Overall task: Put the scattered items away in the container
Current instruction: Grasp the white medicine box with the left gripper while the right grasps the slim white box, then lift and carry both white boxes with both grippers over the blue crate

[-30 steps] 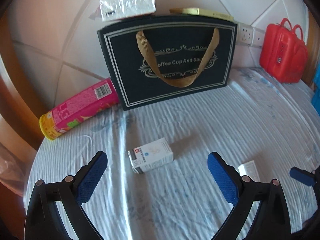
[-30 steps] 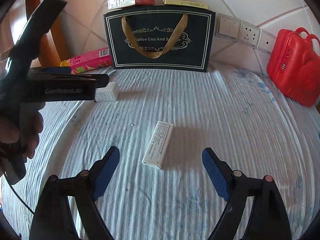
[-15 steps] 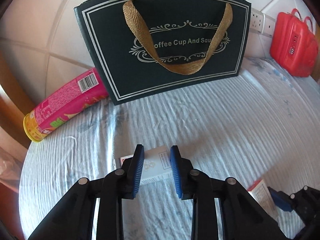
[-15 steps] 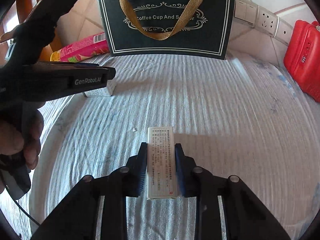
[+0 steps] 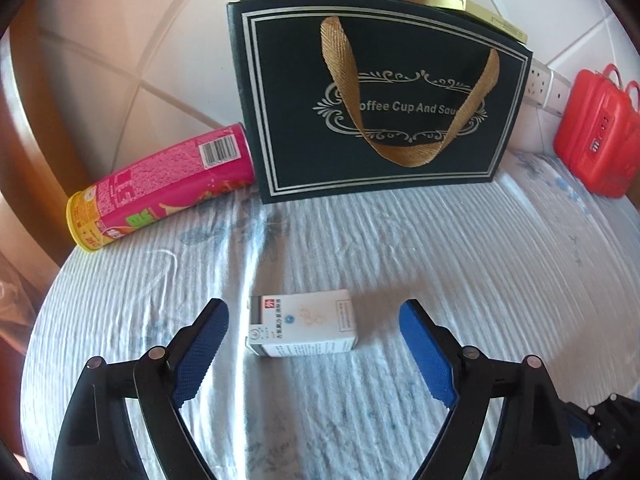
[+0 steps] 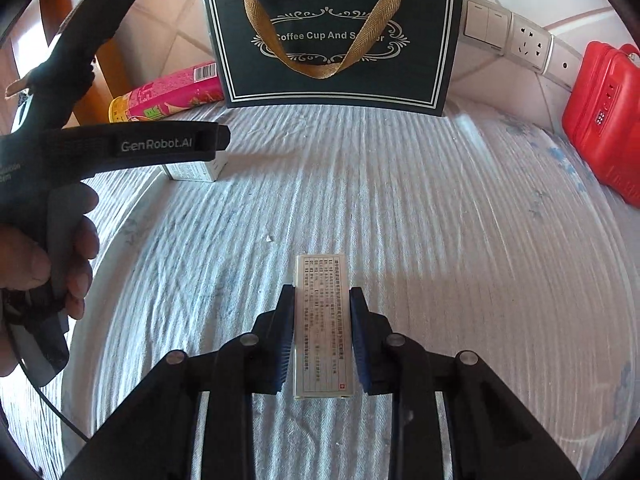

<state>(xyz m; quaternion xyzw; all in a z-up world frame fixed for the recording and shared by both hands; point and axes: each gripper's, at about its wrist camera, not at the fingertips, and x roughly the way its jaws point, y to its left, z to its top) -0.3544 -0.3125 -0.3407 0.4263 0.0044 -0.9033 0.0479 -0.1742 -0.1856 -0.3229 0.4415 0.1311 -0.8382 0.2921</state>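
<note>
Left wrist view: left gripper (image 5: 312, 354) spread wide around white box (image 5: 301, 329) at lower centre, not touching. Right wrist view: right gripper (image 6: 322, 336) clamped on flat carton (image 6: 323, 326) (lower centre). Gift bag (image 6: 332, 40) at top; neither item deposited yet.

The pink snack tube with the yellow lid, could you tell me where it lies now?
The pink snack tube lies on its side at far left, against the dark gift bag.
</note>
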